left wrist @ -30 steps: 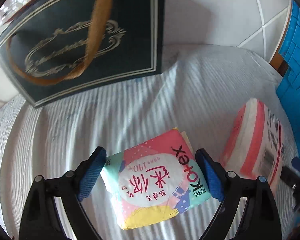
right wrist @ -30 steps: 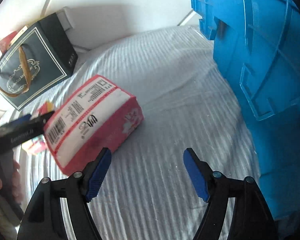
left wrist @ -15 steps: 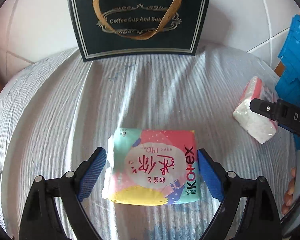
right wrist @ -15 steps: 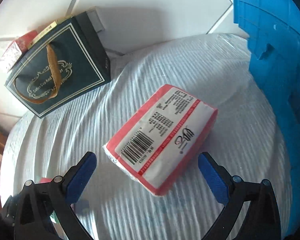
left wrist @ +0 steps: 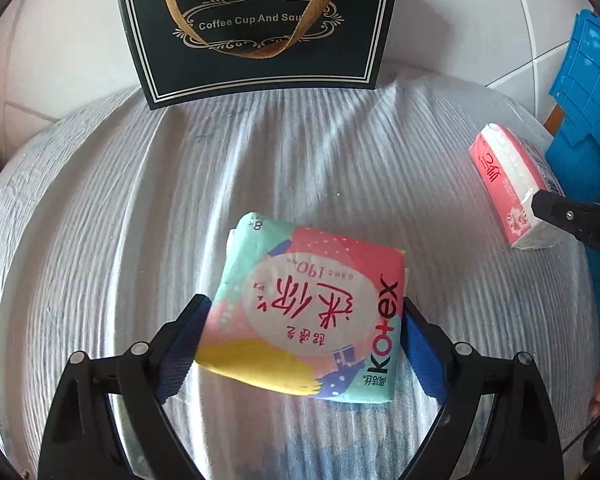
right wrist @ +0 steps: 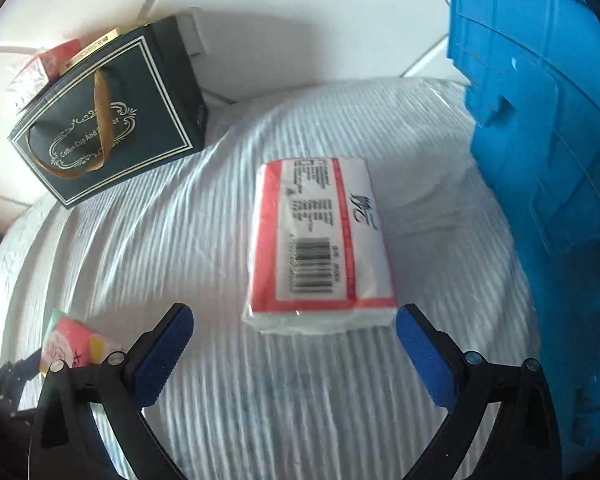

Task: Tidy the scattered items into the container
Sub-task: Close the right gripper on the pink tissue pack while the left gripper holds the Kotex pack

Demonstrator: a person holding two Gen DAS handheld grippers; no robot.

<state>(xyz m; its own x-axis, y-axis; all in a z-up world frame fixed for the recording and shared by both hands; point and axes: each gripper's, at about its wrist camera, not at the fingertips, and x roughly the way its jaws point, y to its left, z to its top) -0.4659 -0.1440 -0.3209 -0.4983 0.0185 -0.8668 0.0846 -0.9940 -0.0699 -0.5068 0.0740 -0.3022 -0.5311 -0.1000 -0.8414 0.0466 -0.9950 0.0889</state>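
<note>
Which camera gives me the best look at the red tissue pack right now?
Right wrist: the red tissue pack lies whole, centred just beyond the open right gripper. Left wrist shows it only at the right edge, partly hidden.

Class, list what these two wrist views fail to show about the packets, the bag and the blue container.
- Blue container: inside unseen; both views show only its outer wall, cut by the frame edge.
- Kotex packet: whether the left claw presses it is unclear.
- Dark gift bag: top cropped, left view.
- Tissue packet: print blurred, right view.
</note>
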